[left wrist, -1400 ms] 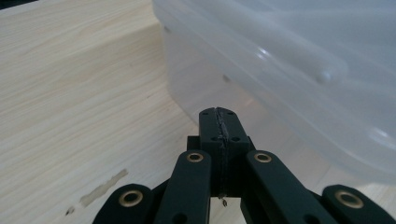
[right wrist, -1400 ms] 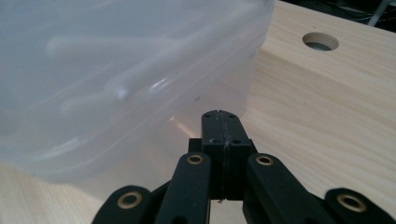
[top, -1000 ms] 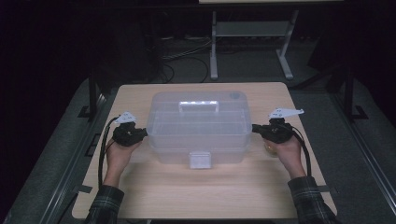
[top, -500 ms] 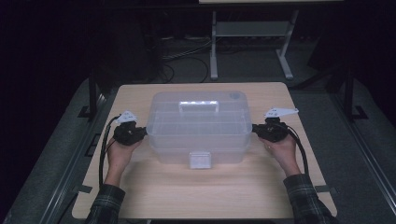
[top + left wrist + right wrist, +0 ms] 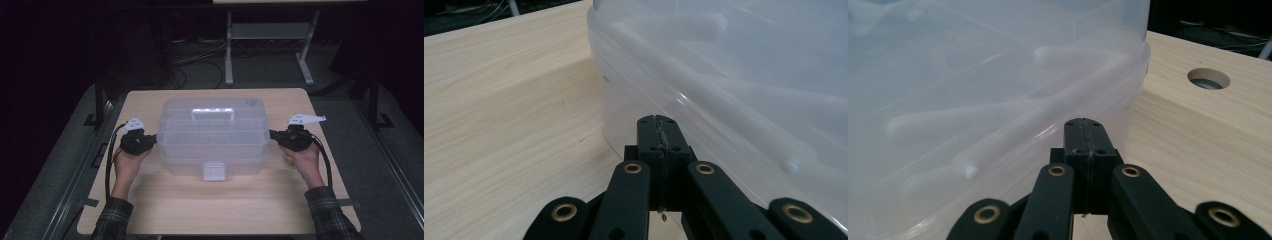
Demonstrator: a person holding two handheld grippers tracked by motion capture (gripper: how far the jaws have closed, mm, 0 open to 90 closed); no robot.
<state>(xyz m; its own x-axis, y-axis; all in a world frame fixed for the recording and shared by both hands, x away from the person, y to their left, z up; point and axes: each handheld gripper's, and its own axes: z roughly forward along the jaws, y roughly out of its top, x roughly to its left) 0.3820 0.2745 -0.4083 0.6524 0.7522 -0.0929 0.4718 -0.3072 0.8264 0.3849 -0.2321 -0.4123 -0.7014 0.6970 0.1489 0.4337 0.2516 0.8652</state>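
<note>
A large translucent plastic storage box (image 5: 212, 136) with a lid, a top handle (image 5: 213, 114) and a front latch (image 5: 214, 171) stands in the middle of the wooden table (image 5: 165, 205). My left gripper (image 5: 154, 140) is at the box's left end, its jaws shut with nothing between them, tips up against the box wall (image 5: 724, 100) just under the lid rim. At the box's right end my right gripper (image 5: 273, 135) is likewise shut and empty, its tips (image 5: 1083, 131) close to the wall (image 5: 973, 100) below the rim.
A round cable hole (image 5: 1208, 78) is cut in the table near the box's far right corner. Beyond the table stands a metal stand (image 5: 265, 45) with cables on the dark floor. Bare tabletop lies in front of the box.
My right gripper has moved left and slightly away from me, closing in on the box's right end. The left gripper and the box have stayed put.
</note>
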